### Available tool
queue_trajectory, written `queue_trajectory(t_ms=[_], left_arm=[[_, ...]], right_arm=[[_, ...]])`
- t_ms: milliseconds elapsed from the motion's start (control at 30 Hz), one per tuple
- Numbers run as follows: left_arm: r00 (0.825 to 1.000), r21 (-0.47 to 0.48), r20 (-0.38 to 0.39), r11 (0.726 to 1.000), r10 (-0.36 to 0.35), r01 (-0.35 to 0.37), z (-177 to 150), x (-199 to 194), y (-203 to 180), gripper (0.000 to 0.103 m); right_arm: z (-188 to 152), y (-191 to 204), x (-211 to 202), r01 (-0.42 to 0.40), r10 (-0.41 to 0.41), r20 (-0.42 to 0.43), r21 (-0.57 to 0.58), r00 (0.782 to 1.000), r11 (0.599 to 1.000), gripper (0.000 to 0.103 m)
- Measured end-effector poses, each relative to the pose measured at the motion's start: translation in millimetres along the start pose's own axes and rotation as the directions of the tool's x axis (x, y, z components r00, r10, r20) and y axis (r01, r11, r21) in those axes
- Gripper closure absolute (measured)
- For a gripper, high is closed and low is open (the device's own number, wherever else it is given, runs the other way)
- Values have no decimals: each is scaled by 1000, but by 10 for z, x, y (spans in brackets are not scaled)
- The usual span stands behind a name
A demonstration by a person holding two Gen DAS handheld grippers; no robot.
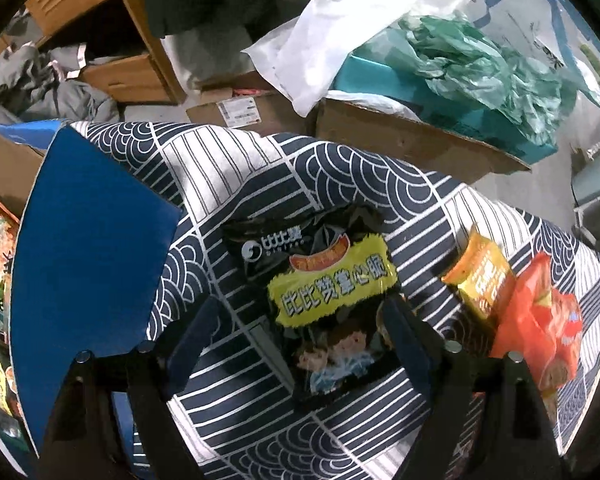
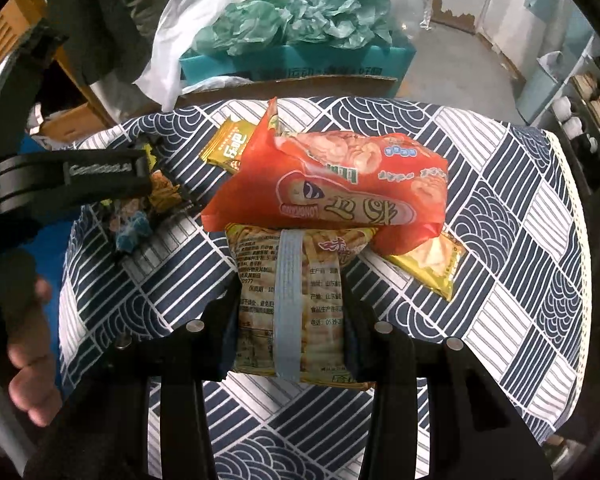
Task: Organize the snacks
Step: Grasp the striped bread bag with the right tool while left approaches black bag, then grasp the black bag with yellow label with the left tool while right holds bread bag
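Note:
In the left wrist view a black snack bag with a yellow label point(image 1: 331, 296) lies on the patterned tablecloth point(image 1: 228, 168). My left gripper point(image 1: 300, 332) is open, its fingers on either side of the bag's near end. An orange-yellow packet point(image 1: 481, 280) and a red bag point(image 1: 539, 320) lie to the right. In the right wrist view my right gripper point(image 2: 288, 320) is shut on a yellow snack bag point(image 2: 288, 300), whose far end sits under the red bag point(image 2: 331, 184). The left gripper point(image 2: 100, 180) shows at the left over the black bag point(image 2: 140, 220).
A blue box flap point(image 1: 88, 248) stands at the table's left, with more snack packs point(image 1: 0, 264) in the box beside it. Cardboard boxes point(image 1: 399, 140) with teal paper point(image 1: 479, 64) and a white plastic bag point(image 1: 339, 24) sit behind the table. Another yellow packet point(image 2: 431, 264) lies under the red bag.

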State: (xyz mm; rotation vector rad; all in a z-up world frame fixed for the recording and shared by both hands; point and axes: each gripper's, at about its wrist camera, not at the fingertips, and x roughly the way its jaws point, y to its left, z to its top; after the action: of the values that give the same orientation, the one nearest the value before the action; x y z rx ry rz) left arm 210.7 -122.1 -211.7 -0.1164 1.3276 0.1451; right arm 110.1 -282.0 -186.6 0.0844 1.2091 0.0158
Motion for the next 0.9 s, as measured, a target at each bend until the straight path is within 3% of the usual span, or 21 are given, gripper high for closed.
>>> queue_trajectory(t_ms=[300, 400, 533, 900], left_arm=[[999, 50, -43, 999, -16, 18, -15, 132, -191, 16], [1000, 82, -20, 996, -14, 16, -52, 129, -226, 16], [999, 123, -6, 991, -45, 45, -129, 75, -238, 38], [998, 212, 43, 977, -37, 27, -371, -187, -161, 39]], right_arm=[[43, 16, -130, 1, -1, 25, 6, 1000, 1000, 63], [30, 25, -161, -3, 3, 28, 2, 1000, 1000, 63], [16, 8, -179, -1, 1, 30, 2, 1000, 1000, 63], [-36, 56, -277, 14, -14, 46, -12, 999, 1000, 63]])
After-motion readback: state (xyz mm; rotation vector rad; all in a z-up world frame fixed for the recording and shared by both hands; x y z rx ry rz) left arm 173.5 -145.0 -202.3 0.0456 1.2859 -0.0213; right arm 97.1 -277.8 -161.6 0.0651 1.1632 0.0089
